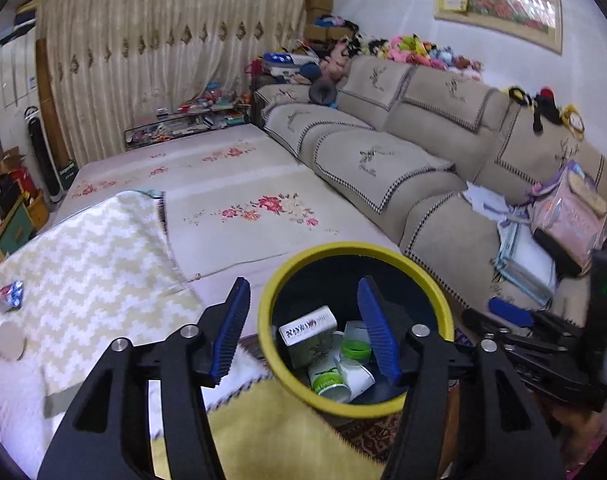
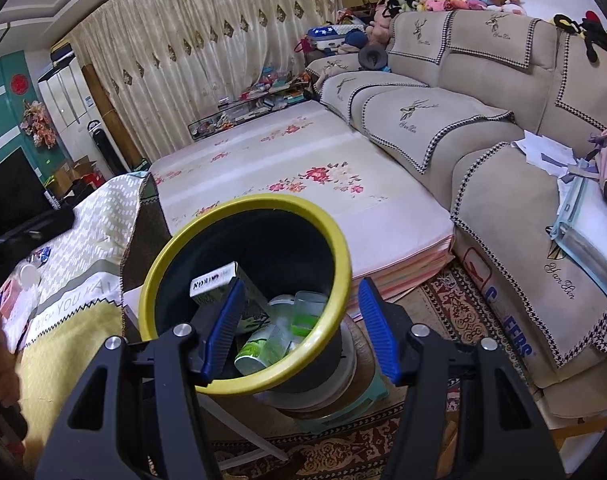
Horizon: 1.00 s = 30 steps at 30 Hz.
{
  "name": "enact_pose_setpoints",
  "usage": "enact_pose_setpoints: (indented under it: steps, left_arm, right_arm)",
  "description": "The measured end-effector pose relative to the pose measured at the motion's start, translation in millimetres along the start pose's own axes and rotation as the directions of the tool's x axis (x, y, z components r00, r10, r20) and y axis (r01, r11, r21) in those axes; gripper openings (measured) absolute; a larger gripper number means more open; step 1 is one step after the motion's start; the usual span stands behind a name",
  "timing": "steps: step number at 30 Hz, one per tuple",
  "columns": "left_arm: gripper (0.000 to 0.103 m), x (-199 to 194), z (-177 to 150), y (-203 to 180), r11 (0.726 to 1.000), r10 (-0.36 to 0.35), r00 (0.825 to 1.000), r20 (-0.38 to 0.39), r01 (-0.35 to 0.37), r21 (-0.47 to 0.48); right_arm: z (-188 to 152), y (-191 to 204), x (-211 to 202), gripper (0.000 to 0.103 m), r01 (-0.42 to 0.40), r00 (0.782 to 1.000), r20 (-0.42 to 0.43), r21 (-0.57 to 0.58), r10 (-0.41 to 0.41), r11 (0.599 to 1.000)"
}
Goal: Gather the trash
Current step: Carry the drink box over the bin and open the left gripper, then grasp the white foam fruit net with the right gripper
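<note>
The left gripper [image 1: 303, 328] hangs over the near rim of the trash bin [image 1: 431, 280] with its jaws standing apart and nothing between the blue pads [image 1: 377, 332]; one pad sits over the bin's mouth, the other outside it over the bedding. The right gripper [image 2: 301, 330] also has its jaws apart and empty, one pad [image 2: 225, 326] over the bin's opening, the other just outside the rim. In the left wrist view the right gripper [image 1: 543, 332] shows at the right edge, beside the bin.

The bin [image 2: 207, 232] is black with a yellow rim and tilts toward the cameras. Inside lie a small white and green carton [image 1: 307, 330], a clear cup with a green band [image 1: 357, 342], a green-labelled can [image 1: 329, 380] and a white paper cup [image 1: 357, 376], all piled together at the bottom. The bin appears to rest on a pale green stool [image 2: 343, 404] on a patterned rug [image 2: 455, 308].

To the left, a chevron-patterned blanket [image 1: 91, 256] carries a crumpled foil wrapper [image 1: 9, 294] and a white lid [image 1: 9, 338], well apart from the bin. Behind spreads a flower-printed mat [image 1: 239, 216], flanked by a beige sofa [image 1: 415, 120] with papers [image 1: 523, 248] and a pink bag [image 1: 567, 208] on its seat.
</note>
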State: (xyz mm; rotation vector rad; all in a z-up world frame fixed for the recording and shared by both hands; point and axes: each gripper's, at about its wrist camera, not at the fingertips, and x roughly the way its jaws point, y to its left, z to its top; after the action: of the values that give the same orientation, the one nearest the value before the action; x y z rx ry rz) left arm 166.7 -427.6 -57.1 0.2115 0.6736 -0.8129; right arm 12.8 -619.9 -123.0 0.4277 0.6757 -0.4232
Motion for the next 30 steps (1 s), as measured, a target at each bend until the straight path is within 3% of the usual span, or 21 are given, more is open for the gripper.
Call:
enact_pose_setpoints:
  steps: [6, 12, 20, 24, 30]
  left_arm:
    - [0.062, -66.8, -21.3, 40.3, 0.996, 0.04, 0.998, 0.053, -0.036, -0.082]
    - [0.066, -140.9, -54.3, 98.0, 0.973, 0.167, 0.98, 0.112, -0.146, -0.178]
    - [0.07, -228.6, -105.9, 176.7, 0.89, 0.361, 0.923, 0.134, -0.299, -0.344]
    - [0.07, -258.1, -130.0, 205.9, 0.847, 0.423, 0.897, 0.126, -0.343, -0.405]
    - [0.072, -279.7, -157.7, 230.4, 0.811, 0.468, 0.876, 0.115, -0.374, -0.45]
  right_arm:
    - [-2.4, 28.9, 2.5, 0.056, -0.033, 0.999, -0.014, -0.051, 0.032, 0.998]
    - [-6.5, 67.1, 6.7, 0.056, -0.077, 0.996, -0.042, -0.11, 0.073, 0.991]
    - [-24.6, 151.8, 7.3, 0.056, -0.186, 0.981, -0.095, -0.25, 0.167, 0.95]
    - [-36.2, 202.9, 3.3, 0.056, -0.257, 0.966, -0.125, -0.318, 0.228, 0.913]
    - [-52.3, 279.0, -8.9, 0.056, -0.364, 0.931, -0.157, -0.392, 0.328, 0.845]
